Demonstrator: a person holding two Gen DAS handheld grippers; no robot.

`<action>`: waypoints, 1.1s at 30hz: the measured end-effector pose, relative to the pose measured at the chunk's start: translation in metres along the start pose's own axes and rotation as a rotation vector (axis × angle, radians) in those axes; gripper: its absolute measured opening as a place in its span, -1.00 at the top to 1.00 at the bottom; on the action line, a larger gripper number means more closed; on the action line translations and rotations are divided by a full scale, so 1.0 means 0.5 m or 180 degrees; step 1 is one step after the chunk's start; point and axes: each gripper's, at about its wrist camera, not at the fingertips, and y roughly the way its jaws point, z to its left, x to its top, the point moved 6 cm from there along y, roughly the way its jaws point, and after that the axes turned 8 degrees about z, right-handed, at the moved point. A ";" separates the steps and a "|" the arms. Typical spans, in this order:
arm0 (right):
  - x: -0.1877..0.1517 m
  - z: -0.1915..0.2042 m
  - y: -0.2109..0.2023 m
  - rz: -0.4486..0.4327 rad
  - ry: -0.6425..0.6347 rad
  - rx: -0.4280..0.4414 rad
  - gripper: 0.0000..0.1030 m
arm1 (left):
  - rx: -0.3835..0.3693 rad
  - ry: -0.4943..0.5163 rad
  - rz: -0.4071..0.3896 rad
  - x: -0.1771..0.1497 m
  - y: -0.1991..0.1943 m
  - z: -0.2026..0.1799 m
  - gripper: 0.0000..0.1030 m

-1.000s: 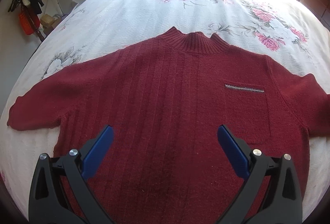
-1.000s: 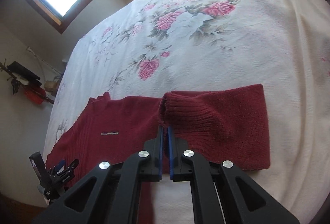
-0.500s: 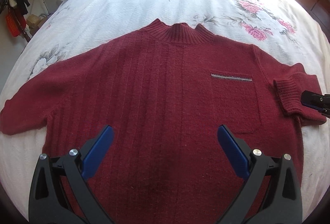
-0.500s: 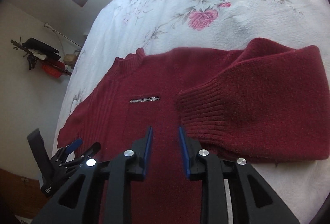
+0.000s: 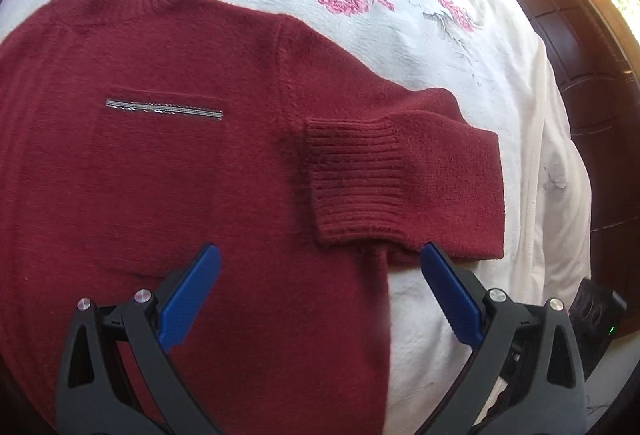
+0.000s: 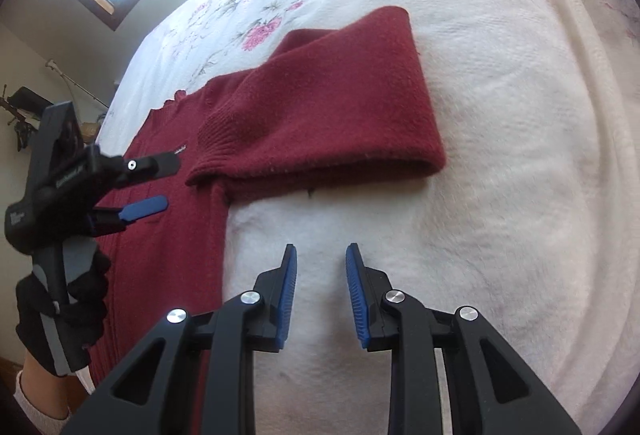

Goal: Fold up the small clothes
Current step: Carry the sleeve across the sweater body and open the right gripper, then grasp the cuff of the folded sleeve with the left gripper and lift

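Both empty, left gripper (image 5: pixel 320 291) spread wide, right gripper (image 6: pixel 321 295) partly parted; ahead, folded sleeve (image 5: pixel 400 171) lies crosswise, cuff (image 5: pixel 352 179) pointing toward sweater (image 5: pixel 160 175) chest.

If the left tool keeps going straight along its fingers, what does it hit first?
Probably the ribbed cuff of the dark red knit sweater's folded-in sleeve, lying straight ahead of the open left tool; depth is uncertain.
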 end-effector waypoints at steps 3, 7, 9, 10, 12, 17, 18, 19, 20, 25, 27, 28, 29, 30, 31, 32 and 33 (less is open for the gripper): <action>-0.024 -0.012 -0.007 -0.0039 -0.0046 -0.0048 0.49 | -0.0102 -0.0144 0.0027 0.013 0.023 -0.009 -0.84; -0.037 -0.015 -0.011 -0.0083 -0.0075 -0.0074 0.49 | -0.0100 -0.0203 0.0050 0.024 0.030 -0.019 -0.25; -0.037 -0.012 -0.013 -0.0105 -0.0057 -0.0074 0.48 | -0.0126 -0.0236 0.0049 0.028 0.027 -0.023 0.14; -0.037 -0.011 -0.014 -0.0112 -0.0052 -0.0075 0.48 | -0.0134 -0.0241 0.0037 0.028 0.024 -0.025 0.24; -0.033 -0.006 -0.013 -0.0120 -0.0050 -0.0075 0.48 | -0.0321 -0.0244 0.0031 0.026 0.012 -0.025 0.57; -0.035 0.010 -0.021 -0.0144 -0.0042 -0.0089 0.48 | -0.0462 -0.0225 -0.0307 0.015 -0.070 -0.009 0.64; -0.036 0.011 -0.025 -0.0151 -0.0038 -0.0084 0.48 | -0.0460 -0.0203 -0.0371 0.015 -0.089 -0.002 0.64; -0.037 0.011 -0.031 -0.0157 -0.0038 -0.0074 0.48 | -0.0441 -0.0187 -0.0433 0.012 -0.110 0.011 0.64; -0.036 0.007 -0.037 -0.0164 -0.0042 -0.0059 0.48 | -0.0416 -0.0185 -0.0487 0.009 -0.129 0.023 0.64; -0.010 0.028 -0.034 -0.0175 0.0041 0.0106 0.39 | -0.0139 -0.0225 -0.0713 0.011 -0.212 0.119 0.64; 0.005 0.038 -0.025 -0.0179 0.0090 0.0171 0.30 | -0.0085 -0.0294 -0.0748 0.015 -0.236 0.163 0.65; 0.014 0.046 -0.019 -0.0183 0.0096 0.0177 0.29 | -0.0066 -0.0337 -0.0765 0.016 -0.248 0.186 0.65; 0.023 0.055 -0.013 -0.0183 0.0100 0.0193 0.25 | -0.0039 -0.0370 -0.0790 0.017 -0.261 0.208 0.65; 0.032 0.063 -0.007 -0.0180 0.0113 0.0225 0.18 | 0.0003 -0.0401 -0.0825 0.018 -0.275 0.230 0.65; 0.040 0.072 -0.002 -0.0176 0.0136 0.0268 0.16 | 0.0048 -0.0425 -0.0861 0.017 -0.285 0.250 0.65; 0.050 0.080 0.005 -0.0171 0.0158 0.0310 0.14 | 0.0091 -0.0450 -0.0900 0.016 -0.301 0.270 0.65; 0.059 0.089 0.011 -0.0168 0.0173 0.0343 0.11 | 0.0126 -0.0480 -0.0938 0.017 -0.313 0.286 0.65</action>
